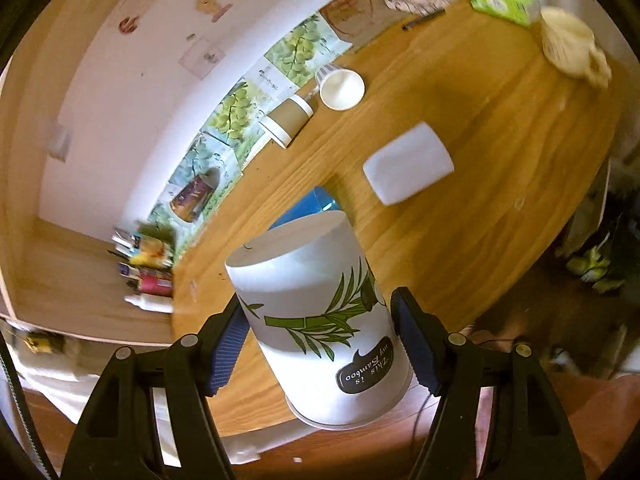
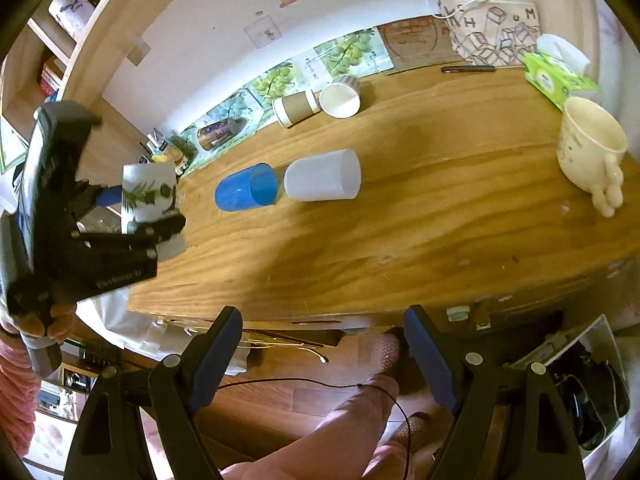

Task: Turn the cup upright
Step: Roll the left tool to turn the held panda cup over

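My left gripper (image 1: 320,340) is shut on a white paper cup with a green bamboo print (image 1: 320,312). The cup is held off the table at its left end, bottom facing away from the camera and rim towards it, tilted. The right wrist view shows the same cup (image 2: 148,196) in the left gripper (image 2: 132,208) above the table's left edge. My right gripper (image 2: 320,360) is open and empty, below the front edge of the table.
On the wooden table (image 2: 400,220) lie a blue cup (image 2: 246,193), a frosted white cup (image 2: 323,181), a brown paper cup (image 2: 296,107) and a striped paper cup (image 2: 341,97), all on their sides. A cream mug (image 2: 590,148) stands upright at the right, a green tissue box (image 2: 560,80) behind it.
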{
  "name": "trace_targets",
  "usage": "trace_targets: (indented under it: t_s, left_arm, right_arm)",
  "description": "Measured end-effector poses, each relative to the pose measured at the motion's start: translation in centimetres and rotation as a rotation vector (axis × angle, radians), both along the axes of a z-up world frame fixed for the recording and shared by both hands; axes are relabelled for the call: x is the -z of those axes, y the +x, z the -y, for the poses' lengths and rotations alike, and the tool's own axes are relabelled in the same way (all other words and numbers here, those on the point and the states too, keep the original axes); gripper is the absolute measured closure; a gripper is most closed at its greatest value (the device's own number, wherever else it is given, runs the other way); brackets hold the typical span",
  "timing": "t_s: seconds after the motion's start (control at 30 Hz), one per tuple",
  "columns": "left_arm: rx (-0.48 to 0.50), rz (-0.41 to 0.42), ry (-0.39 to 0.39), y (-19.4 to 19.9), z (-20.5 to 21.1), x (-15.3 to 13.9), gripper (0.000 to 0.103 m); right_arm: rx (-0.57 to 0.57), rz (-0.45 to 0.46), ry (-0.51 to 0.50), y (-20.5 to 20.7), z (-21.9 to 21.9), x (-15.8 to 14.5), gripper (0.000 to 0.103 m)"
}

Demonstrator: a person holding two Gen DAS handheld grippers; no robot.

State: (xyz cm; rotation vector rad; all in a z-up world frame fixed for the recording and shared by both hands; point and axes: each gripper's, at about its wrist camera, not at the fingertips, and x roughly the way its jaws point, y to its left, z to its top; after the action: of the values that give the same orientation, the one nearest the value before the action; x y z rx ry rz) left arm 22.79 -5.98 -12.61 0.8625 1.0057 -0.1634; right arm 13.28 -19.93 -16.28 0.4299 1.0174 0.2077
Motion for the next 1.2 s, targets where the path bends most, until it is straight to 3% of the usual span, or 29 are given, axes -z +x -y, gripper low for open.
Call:
trace_targets:
  t_s: [0.2,0.53,0.73,0.83,0.97,1.2]
  left_arm:
    - [0.192,0.026,0.148,-1.6,1.3,1.9,0.029]
    - [0.496,-0.021,0.295,-2.4,2.3,5.7,0.029]
    - [0.675,0.020,0.401,-2.6,1.8,8.4,0.029]
    - [0.752,-0.017,0.437,-2.4,1.4,9.9,0.029]
    - [0.861,-0.005,0.482,-2.8,0.7,11.4,0.029]
    - [0.947,0.001,0.541,-1.8,0.3,13.1,0.029]
  right_arm:
    - [-0.011,0.070,-0.021,-1.3,0.1,-0.2,0.020]
    - [-0.023,0.162,-0.103,-1.8,-1.2,0.1,0.020]
    - [0.022,0.160,-0.148,-1.8,-1.3,0.1,0.020]
    - [0.055,0.139,-0.167,-1.6,-1.1,0.4,0.020]
    - [0.096,0.112,-0.197,-1.1,-1.0,0.9,0.020]
    - [0.141,0.081,-0.210,-0.5,-1.0,1.5,0.020]
